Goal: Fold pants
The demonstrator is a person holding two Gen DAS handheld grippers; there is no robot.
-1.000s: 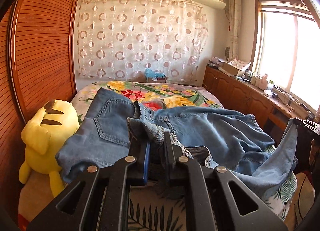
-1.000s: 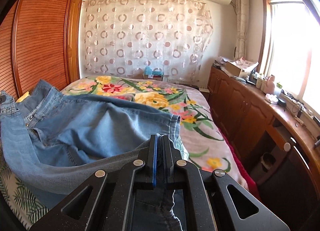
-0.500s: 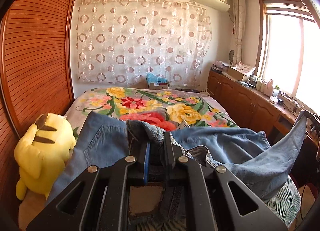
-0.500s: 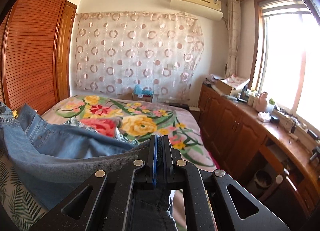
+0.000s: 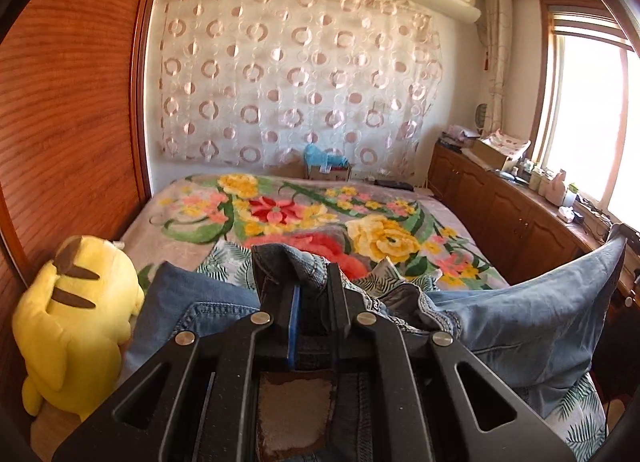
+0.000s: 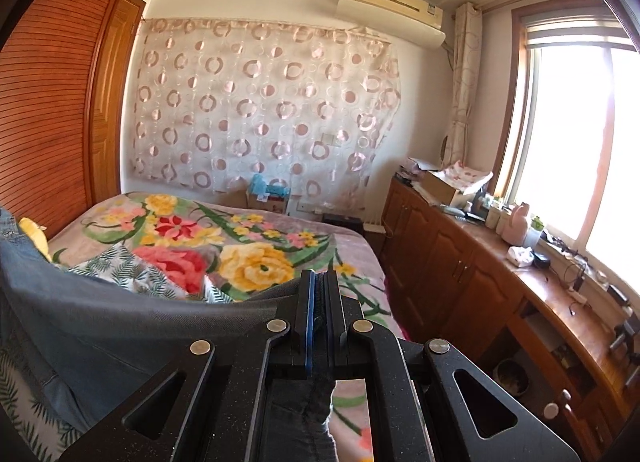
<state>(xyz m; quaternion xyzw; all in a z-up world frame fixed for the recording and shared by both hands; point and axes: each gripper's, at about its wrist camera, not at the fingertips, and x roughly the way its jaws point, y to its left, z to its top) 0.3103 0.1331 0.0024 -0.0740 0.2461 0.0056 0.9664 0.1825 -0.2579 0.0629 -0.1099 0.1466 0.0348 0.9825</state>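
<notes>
The blue denim pants [image 5: 520, 318] hang stretched between my two grippers above the bed. My left gripper [image 5: 314, 290] is shut on the bunched waistband, with the leather label below its jaws. A pant leg runs off to the right edge of the left wrist view. My right gripper [image 6: 319, 294] is shut on the other end of the pants [image 6: 100, 326], and the cloth sags to the left below it.
The bed's floral blanket [image 5: 320, 214] lies ahead, with a fern-print sheet [image 6: 132, 274] near me. A yellow plush toy [image 5: 76, 322] sits at the left by the wooden wardrobe [image 5: 68, 122]. A wooden cabinet counter [image 6: 500, 274] with clutter runs along the right under the window.
Both grippers have risen and pulled back with the pants. The denim has lifted off the bed, uncovering more of the floral blanket. Both grips stay shut.
</notes>
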